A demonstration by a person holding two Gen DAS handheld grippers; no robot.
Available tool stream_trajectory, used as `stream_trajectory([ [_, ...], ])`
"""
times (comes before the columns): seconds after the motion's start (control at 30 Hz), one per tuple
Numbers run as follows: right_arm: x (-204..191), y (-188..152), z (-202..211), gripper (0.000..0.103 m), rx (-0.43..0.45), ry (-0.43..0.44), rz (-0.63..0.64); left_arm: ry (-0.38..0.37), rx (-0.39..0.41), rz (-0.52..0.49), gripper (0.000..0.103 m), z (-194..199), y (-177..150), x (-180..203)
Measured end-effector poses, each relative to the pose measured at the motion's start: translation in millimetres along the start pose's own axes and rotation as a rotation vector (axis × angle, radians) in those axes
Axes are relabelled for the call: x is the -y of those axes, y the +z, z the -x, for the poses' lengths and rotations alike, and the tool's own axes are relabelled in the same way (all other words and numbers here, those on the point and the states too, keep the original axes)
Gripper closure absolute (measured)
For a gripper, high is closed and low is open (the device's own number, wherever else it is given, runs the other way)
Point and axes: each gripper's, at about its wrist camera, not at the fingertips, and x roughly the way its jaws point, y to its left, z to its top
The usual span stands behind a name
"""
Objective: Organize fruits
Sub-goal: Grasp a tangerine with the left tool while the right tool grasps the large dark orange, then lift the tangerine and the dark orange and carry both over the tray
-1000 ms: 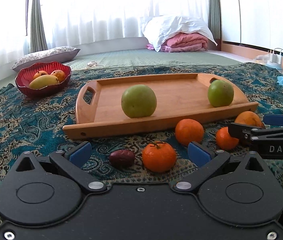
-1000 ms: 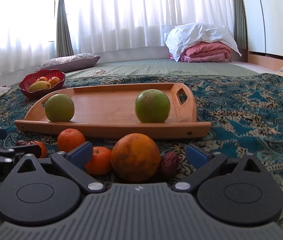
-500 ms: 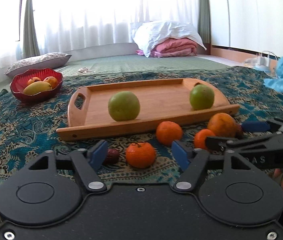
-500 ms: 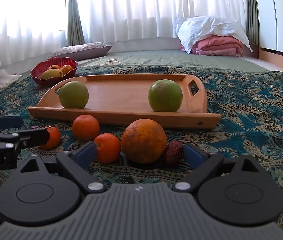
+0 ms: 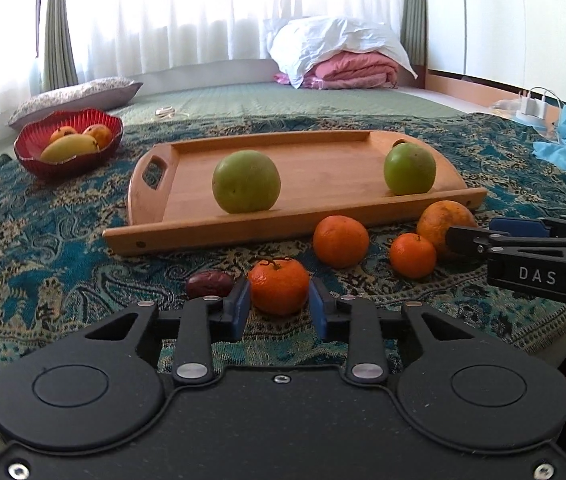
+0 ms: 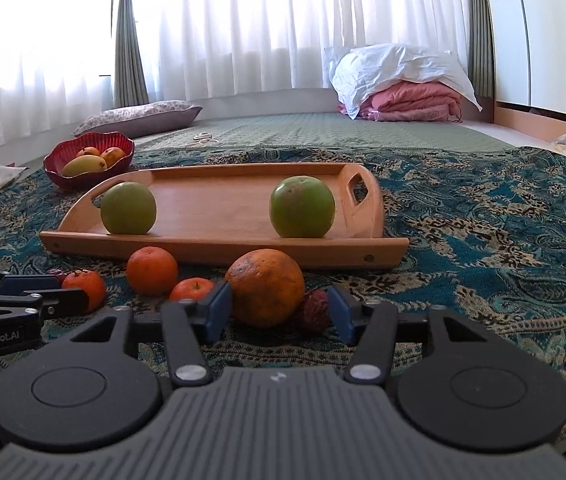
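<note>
Blue pads of the left gripper (image 5: 279, 308) are being pressed against both sides of a stemmed tangerine (image 5: 279, 285) at lower centre of the left wrist view, so the fruit is being gripped on the patterned teal cloth (image 5: 43, 264). A dark red date (image 5: 209, 284) is lying just left of the pads. Above, a wooden tray (image 5: 323, 168) is carrying two green fruits, the larger green fruit (image 5: 246, 181) at centre and the smaller green fruit (image 5: 410, 169) toward the right. Between tray and gripper, a round tangerine (image 5: 341, 241), a small tangerine (image 5: 412, 255) and a big orange (image 5: 445, 224) are being seen on the cloth. The right gripper (image 5: 471, 234) is entering from the right edge, with "DAS" printed white on its black body. A red bowl (image 5: 69, 156) holding mangoes is sitting at upper left.

In the right wrist view, the right gripper (image 6: 279, 312) is being closed around the big orange (image 6: 265, 288) at lower centre; its left pad appears to be touching the peel, while the right pad is standing apart, beside a wrinkled date (image 6: 315, 310). The tray (image 6: 223, 248) is lying above. At the left edge, the left gripper (image 6: 79, 294) is bearing the lettering "GenRobot.AI", cut off at its start.
</note>
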Motion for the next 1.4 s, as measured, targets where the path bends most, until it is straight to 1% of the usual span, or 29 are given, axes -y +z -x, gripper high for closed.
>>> stream_trajectory([
  [0.1, -2.1, 0.0, -1.0, 0.046, 0.000, 0.002, 0.008, -0.005, -0.004, 0.013, 0.073, -2.0, 0.1, -0.7],
  [0.37, -7.7, 3.2, -5.0, 0.048, 0.010, 0.005, 0.014, 0.006, 0.003, 0.003, 0.072, -7.1, 2.5, 2.1],
  [0.7, -10.1, 7.3, -15.9, 0.049, 0.002, 0.004, 0.003, 0.015, -0.013, 0.001, 0.068, -19.2, 6.2, -0.1],
  [0.93, -8.7, 11.5, -23.1, 0.048, -0.015, 0.015, -0.015, 0.021, -0.014, 0.008, 0.068, -25.0, 7.4, -2.2],
  [1.17, -4.5, 15.6, -30.8, 0.045, -0.039, 0.035, -0.076, 0.016, -0.019, 0.014, 0.068, -29.1, 8.5, -3.5],
  [1.4, -2.8, 16.5, -36.0, 0.044, -0.049, 0.042, -0.095, 0.020, -0.014, 0.013, 0.068, -31.4, 8.2, -2.8],
])
